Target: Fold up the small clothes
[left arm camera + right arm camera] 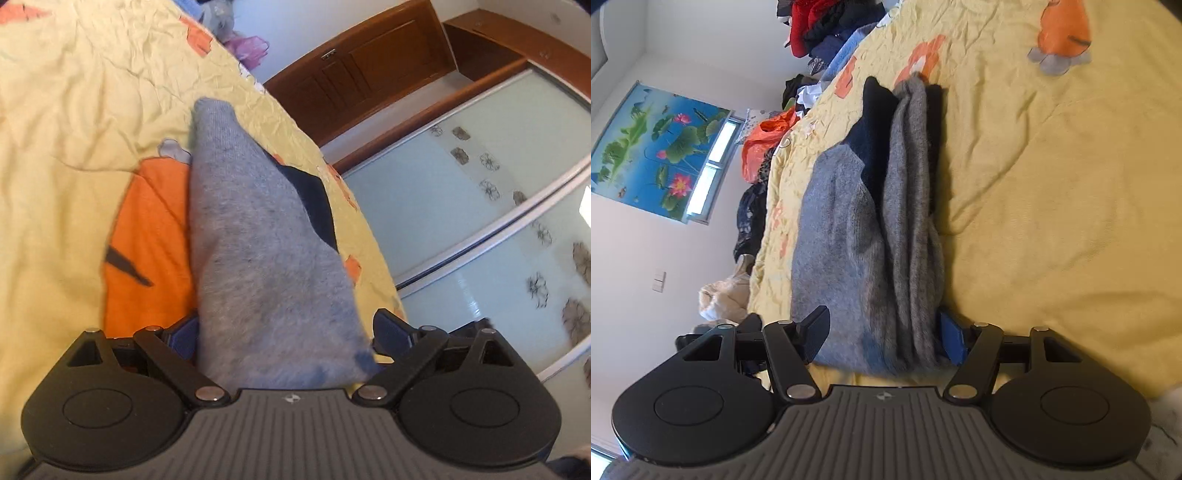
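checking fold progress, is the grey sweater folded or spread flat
Folded: the grey sweater lies in a narrow strip on the bedsheet, with doubled layers bunched along one side.

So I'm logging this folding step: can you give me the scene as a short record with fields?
garment: grey knit sweater with dark navy part, partly folded
surface: wrinkled yellow bedsheet with orange prints
left gripper: fingers wide apart either side of the sweater's edge
right gripper: fingers wide apart, sweater between them
background: heap of clothes at the bed's far end
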Demonstrator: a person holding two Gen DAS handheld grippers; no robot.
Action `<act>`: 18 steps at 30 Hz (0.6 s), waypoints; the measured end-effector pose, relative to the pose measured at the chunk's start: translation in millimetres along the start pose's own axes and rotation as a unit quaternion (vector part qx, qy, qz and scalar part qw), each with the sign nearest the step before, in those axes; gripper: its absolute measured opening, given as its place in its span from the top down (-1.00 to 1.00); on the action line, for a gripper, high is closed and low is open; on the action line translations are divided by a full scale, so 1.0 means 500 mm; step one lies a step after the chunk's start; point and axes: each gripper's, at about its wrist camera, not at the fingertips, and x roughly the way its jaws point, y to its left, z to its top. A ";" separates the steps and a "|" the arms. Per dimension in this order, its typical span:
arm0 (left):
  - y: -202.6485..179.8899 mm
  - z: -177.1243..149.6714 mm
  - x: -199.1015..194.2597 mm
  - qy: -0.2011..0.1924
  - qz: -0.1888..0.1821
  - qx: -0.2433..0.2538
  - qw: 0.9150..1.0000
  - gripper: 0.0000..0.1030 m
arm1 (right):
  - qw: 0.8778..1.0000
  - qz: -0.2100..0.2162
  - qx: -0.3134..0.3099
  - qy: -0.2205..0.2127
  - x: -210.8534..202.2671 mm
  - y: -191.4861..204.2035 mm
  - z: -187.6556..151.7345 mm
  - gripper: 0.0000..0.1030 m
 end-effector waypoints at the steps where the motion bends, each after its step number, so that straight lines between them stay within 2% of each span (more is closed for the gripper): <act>1: 0.003 0.003 0.009 0.011 -0.002 -0.012 1.000 -0.47 | 1.000 -0.002 0.001 0.004 0.006 0.000 0.005 -0.13; 3: 0.008 0.005 0.026 0.028 0.023 -0.024 0.999 0.31 | 1.000 -0.027 -0.007 0.013 0.019 0.008 0.007 0.37; 5: 0.014 0.002 0.033 0.037 0.046 -0.022 0.998 0.59 | 0.999 -0.041 -0.007 0.021 0.025 0.007 0.008 0.51; 9: -0.019 0.003 0.023 0.034 0.054 0.020 0.998 0.69 | 0.999 -0.026 -0.028 0.018 0.007 0.033 0.011 0.59; 14: -0.070 0.015 -0.045 0.015 0.031 0.042 0.999 0.73 | 0.997 -0.001 -0.068 0.020 -0.044 0.094 0.001 0.59; 18: -0.075 -0.032 -0.085 0.029 0.018 0.038 0.999 0.73 | 0.997 -0.001 -0.061 0.045 -0.065 0.074 -0.048 0.59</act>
